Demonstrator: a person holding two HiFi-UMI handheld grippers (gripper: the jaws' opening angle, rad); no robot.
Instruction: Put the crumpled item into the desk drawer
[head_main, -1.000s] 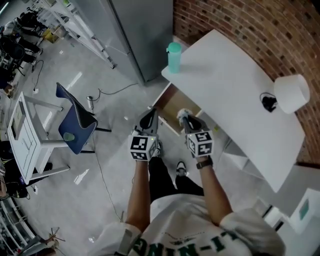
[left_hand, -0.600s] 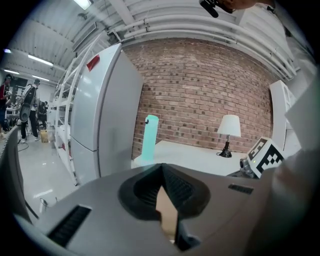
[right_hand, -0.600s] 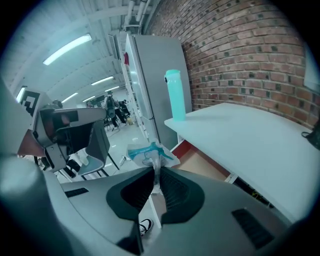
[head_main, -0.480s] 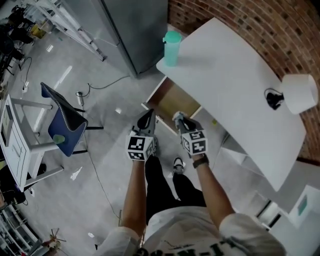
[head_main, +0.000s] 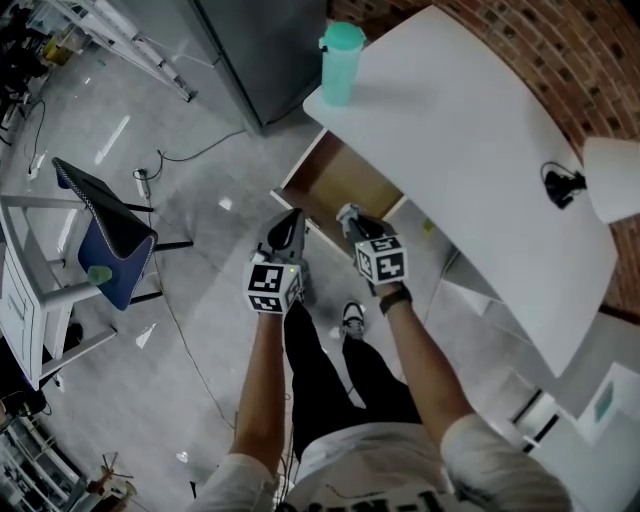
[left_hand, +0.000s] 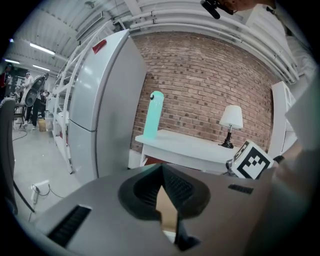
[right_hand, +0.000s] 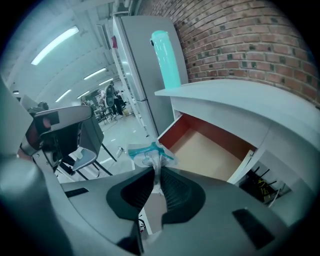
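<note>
While the right tool (right_hand: 156, 174) is clenched on the crumpled item (right_hand: 146, 152), a clear wrapper with teal print that stands up past the jaws, the carrying step is judged to be in hand. The item is held in the air near the front edge of the open drawer (head_main: 338, 182) under the white surface (head_main: 470, 150). The left tool (head_main: 285, 228) is kept closed on nothing just beside. Next, the wrapper must be brought over the wooden drawer bottom, lowered and released.

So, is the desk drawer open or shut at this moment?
Open. The drawer is pulled out from under the white desk, and its wooden bottom shows in the head view and the right gripper view.
</note>
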